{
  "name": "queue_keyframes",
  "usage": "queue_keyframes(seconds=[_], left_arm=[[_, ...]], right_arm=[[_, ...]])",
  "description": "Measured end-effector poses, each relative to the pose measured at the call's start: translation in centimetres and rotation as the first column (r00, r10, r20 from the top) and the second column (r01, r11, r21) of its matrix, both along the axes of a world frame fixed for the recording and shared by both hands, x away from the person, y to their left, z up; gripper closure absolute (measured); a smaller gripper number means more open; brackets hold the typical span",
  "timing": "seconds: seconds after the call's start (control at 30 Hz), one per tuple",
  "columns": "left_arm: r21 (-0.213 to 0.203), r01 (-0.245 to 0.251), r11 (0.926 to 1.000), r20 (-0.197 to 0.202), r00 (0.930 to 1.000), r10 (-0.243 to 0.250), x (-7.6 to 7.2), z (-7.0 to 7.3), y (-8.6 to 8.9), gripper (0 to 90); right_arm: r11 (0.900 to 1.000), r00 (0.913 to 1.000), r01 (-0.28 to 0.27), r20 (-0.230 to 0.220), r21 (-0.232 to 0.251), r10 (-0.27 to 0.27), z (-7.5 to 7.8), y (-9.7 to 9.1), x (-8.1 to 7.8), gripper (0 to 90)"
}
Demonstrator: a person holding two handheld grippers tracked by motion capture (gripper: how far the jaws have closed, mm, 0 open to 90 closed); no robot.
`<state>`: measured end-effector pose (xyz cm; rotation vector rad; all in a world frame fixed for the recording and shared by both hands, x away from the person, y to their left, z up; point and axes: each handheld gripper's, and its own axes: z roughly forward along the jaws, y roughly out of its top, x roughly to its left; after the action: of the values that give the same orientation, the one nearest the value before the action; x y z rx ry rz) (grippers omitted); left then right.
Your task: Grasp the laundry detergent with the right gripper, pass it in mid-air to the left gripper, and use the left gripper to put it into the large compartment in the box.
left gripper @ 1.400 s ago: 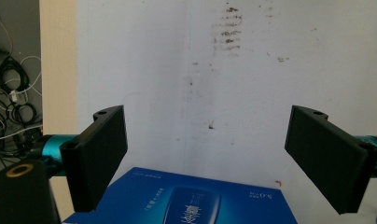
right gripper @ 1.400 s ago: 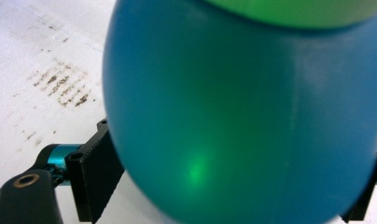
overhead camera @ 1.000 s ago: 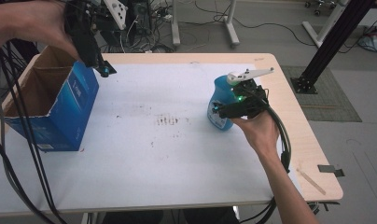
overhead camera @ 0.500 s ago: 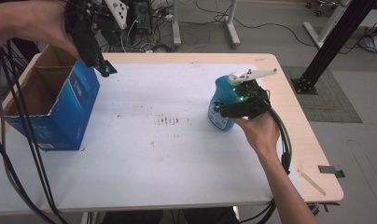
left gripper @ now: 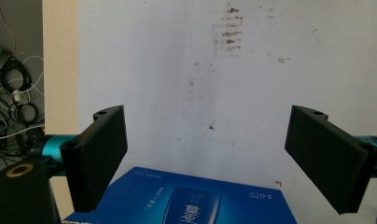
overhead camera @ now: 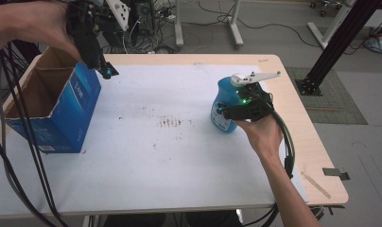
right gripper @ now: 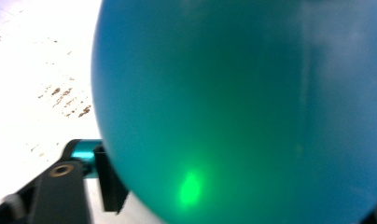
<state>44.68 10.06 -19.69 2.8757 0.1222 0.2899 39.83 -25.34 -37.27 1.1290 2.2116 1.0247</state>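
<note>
Left tongs (overhead camera: 106, 71): upper left of the high view, pointing down, jaws spread wide.
Right tongs (overhead camera: 227, 111): centre right, level, jaws just been closing.

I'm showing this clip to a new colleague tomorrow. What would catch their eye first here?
Probably the blue bottle standing on the right part of the white table, with the right gripper around it, its jaws just closing in; whether the pads press yet is unclear. Next, the open blue cardboard box at the left edge, with the left gripper hovering open above its far corner.
</note>
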Motion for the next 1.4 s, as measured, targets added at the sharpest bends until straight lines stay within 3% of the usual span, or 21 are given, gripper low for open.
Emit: queue_keyframes(seconds=[1.2,1.4], left_arm=[[-0.004,-0.002,1.0000,-0.001,1.0000,0.002,0.03,-0.02,0.02,13.1],[-0.006,0.000,1.0000,-0.002,1.0000,0.000,0.03,-0.14,-0.04,13.1]], right_arm=[[0.9991,0.9999,-0.016,0.004,0.038,0.016,-0.19,-0.15,-0.21,43.1],[0.9975,0.9999,-0.015,0.002,0.069,0.015,-0.30,-0.38,-0.24,45.1]])
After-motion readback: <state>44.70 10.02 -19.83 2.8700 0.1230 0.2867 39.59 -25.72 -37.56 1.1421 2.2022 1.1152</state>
